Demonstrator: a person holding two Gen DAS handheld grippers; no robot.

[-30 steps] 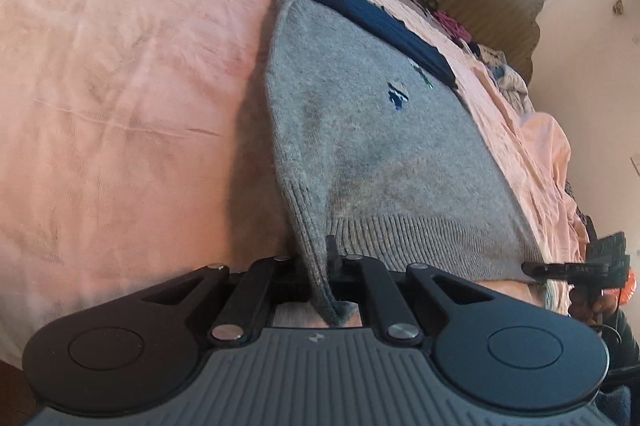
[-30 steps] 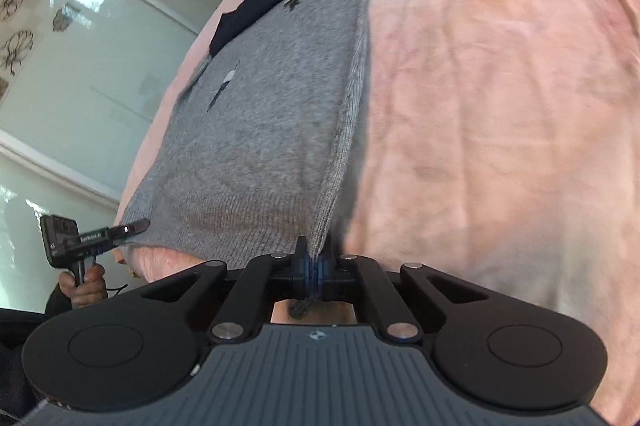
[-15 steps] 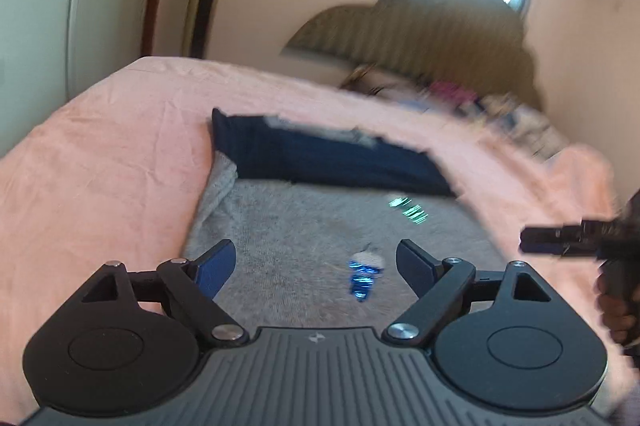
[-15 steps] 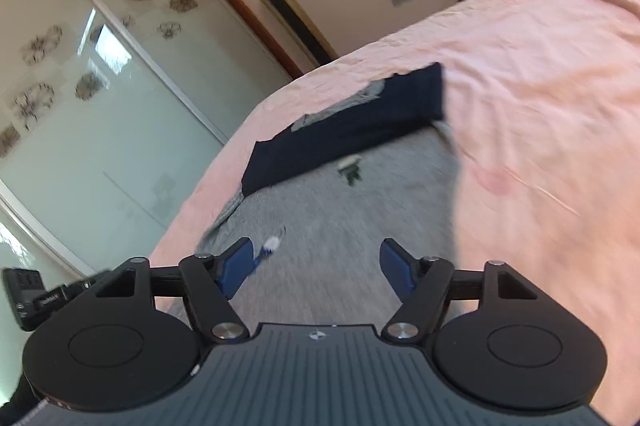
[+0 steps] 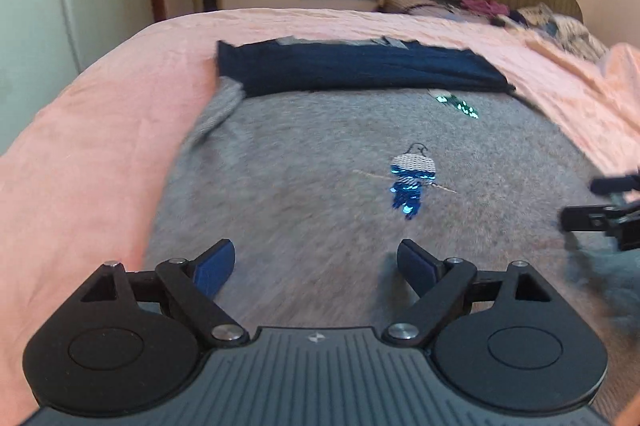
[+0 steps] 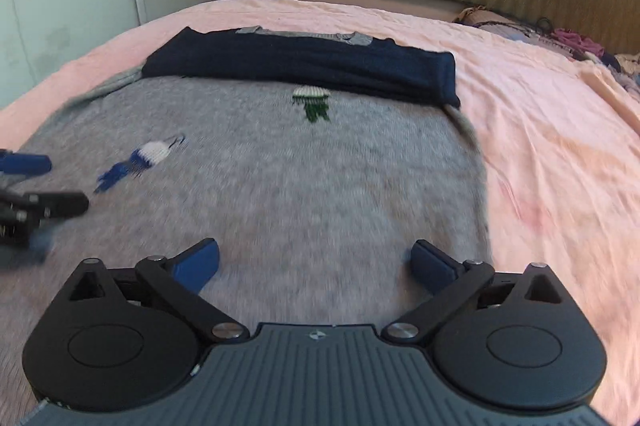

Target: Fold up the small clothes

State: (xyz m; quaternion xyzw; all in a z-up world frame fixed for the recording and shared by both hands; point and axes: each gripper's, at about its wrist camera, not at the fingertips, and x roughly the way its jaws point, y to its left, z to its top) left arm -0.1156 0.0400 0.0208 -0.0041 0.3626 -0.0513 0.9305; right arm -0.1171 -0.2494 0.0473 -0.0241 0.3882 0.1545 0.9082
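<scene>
Though blurred, grey sweater (image 5: 304, 186) flat, navy band (image 5: 360, 70) (crosswise) farthest.

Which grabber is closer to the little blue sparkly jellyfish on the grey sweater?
Left. The jellyfish lies just ahead of the left gripper. The right gripper is farther over, with the jellyfish off to its left, near the green one.

item: grey knit sweater (image 5: 304, 186) | look: navy band (image 5: 360, 70) across its far edge, blue sequin figure (image 5: 408, 182) and green sequin figure (image 5: 460, 106) on the front | state: spread flat, left edge slightly rumpled | place: centre of both views, on pink bedsheet (image 5: 80, 154)
</scene>
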